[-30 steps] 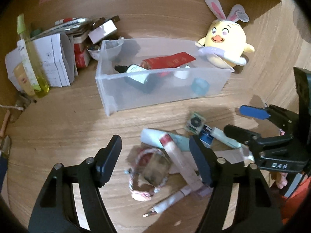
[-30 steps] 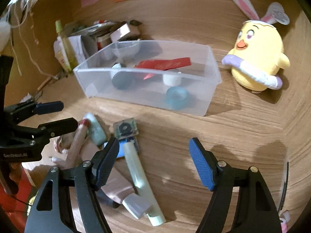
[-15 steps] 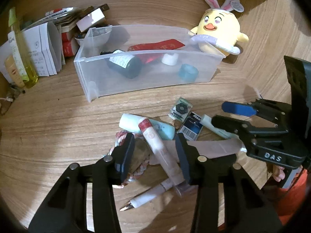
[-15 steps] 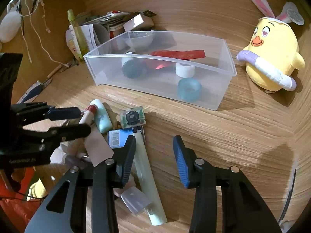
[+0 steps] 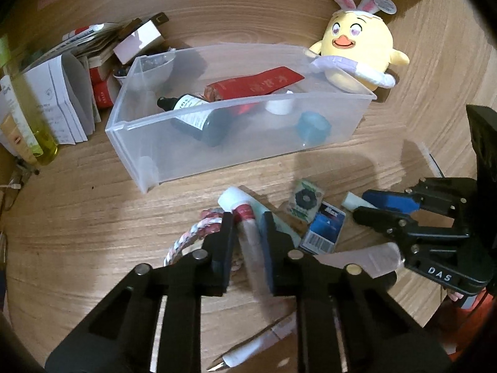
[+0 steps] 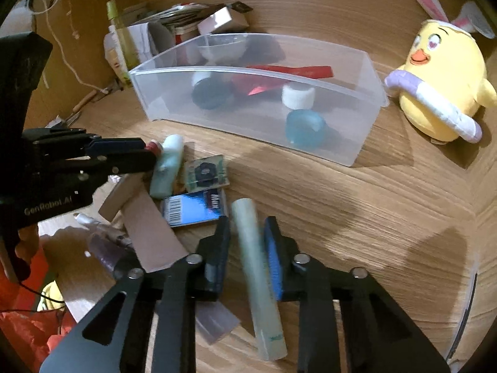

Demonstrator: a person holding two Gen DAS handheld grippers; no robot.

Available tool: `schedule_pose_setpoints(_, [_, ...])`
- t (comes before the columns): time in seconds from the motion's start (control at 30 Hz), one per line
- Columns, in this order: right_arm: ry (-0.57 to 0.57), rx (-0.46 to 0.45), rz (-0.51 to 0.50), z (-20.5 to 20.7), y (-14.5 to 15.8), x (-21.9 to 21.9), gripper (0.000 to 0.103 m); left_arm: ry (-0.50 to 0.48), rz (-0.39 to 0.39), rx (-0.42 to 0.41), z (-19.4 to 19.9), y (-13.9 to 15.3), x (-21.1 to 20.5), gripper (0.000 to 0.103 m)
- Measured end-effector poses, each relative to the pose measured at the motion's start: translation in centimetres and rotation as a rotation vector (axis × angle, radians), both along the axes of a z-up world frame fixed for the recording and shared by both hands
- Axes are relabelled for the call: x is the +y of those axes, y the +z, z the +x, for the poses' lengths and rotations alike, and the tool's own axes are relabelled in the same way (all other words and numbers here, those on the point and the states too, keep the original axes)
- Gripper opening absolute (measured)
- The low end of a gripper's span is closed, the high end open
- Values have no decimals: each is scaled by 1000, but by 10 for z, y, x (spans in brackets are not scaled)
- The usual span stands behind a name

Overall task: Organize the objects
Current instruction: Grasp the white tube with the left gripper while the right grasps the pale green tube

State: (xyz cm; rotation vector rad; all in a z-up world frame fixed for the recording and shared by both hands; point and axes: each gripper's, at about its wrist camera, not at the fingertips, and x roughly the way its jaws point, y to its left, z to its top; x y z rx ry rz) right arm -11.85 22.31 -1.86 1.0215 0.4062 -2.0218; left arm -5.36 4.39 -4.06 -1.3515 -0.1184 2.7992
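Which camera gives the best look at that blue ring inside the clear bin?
The right wrist view: the blue ring sits near the bin's close wall, large and fairly sharp. In the left wrist view the ring is smaller and hazier behind the frosted wall.

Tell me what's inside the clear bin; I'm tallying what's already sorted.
Inside the clear bin are a dark bottle, a red packet, a white cap and a blue ring. Anything beneath the packet is hidden.
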Motion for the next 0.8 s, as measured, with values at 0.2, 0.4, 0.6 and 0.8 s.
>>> schedule_pose_setpoints(0.2, [-17,-4,6,-2,1,8,17,9,46,9,11,13,-7,17])
schedule_pose_setpoints(0.4, [-19,3,21,0,0,13,17,-18,-16,-19,25,8,6,18])
schedule_pose_setpoints(0.6, [-20,18,28,2,-1,19,17,5,-58,-45,19,-6,6,18])
schedule_pose_setpoints(0.8, [-36,36,4,1,0,21,15,7,-81,-44,13,-10,12,14])
